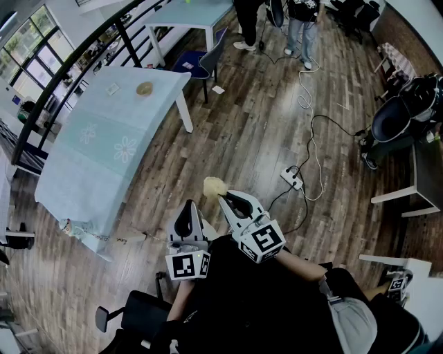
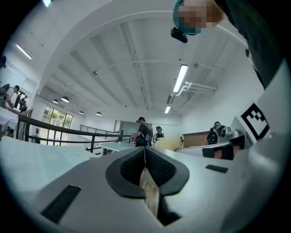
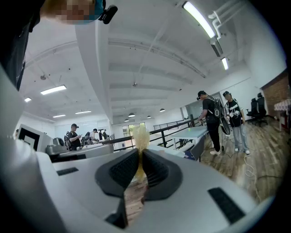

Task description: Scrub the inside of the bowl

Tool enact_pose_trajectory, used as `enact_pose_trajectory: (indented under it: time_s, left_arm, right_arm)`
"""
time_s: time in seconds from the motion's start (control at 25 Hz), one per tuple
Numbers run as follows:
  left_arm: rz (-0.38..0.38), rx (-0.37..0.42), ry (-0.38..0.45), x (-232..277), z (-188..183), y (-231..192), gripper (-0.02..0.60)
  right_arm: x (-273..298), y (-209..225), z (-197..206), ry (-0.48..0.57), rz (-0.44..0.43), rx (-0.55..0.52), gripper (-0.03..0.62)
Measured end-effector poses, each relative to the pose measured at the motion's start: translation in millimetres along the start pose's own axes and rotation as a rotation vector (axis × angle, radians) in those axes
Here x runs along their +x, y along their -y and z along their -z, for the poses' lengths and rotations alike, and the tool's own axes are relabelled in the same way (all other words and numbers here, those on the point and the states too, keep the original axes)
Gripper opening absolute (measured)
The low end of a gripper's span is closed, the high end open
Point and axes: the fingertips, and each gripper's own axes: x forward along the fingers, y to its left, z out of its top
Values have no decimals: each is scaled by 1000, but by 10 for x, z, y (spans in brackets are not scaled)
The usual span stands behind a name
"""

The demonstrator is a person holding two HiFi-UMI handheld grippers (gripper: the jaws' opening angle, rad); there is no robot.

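Note:
A small round tan bowl (image 1: pixel 144 88) stands far off on the table with the pale blue flowered cloth (image 1: pixel 104 152). Both grippers are held close to the person's body, over the wooden floor and well away from that table. My right gripper (image 1: pixel 223 198) (image 3: pixel 138 157) is shut on a yellow scrubbing pad (image 1: pixel 214 185) (image 3: pixel 140 136) that sticks out past its tips. My left gripper (image 1: pixel 189 205) (image 2: pixel 144 154) is shut with nothing between its pads. In the left gripper view the yellow pad (image 2: pixel 168 143) shows beside the right gripper's body.
A small card (image 1: pixel 113 89) lies near the bowl. A power strip (image 1: pixel 291 178) and cables trail across the floor. Two people (image 1: pixel 302 28) stand at the far end by a white table (image 1: pixel 187 14) and a blue chair (image 1: pixel 201 62). A black railing (image 1: pixel 76 62) runs behind the table.

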Motion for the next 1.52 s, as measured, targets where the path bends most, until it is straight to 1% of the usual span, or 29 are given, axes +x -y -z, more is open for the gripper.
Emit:
enact_pose_trajectory:
  time_s: [0.24,0.52,0.76,0.92,1.04,1.24,1.4,1.52]
  left_arm:
    - [-9,5,5,20,37,-3,15]
    - [-17,9,-6,-47,91,14,15]
    - [-38,13,6,-24,56,-30,15]
    - [-56,14,-20,-95,103,-55,15]
    - [-63,11,-18,-60,107,-92,15]
    - [-96,3,-29,-36,151,-207,15]
    - [-123,8,-27,3,133,-402,15]
    - [-125,7,-24,124,90,-543,15]
  right_arm:
    - [-20,5,101,-26,1,9,37]
    - [-64,2,106,-20,3,9,37]
    - [-27,-1,98,-27,-9,2,37]
    - [-21,-67,181,-49,-25,19,37]
    - [34,-75,170,-55,-41,11,37]
    - [131,-45,174,-53,-50,67,38]
    - [297,-65,166,-49,-63,62,38]
    - [470,-35,137,-53,-57,69,38]
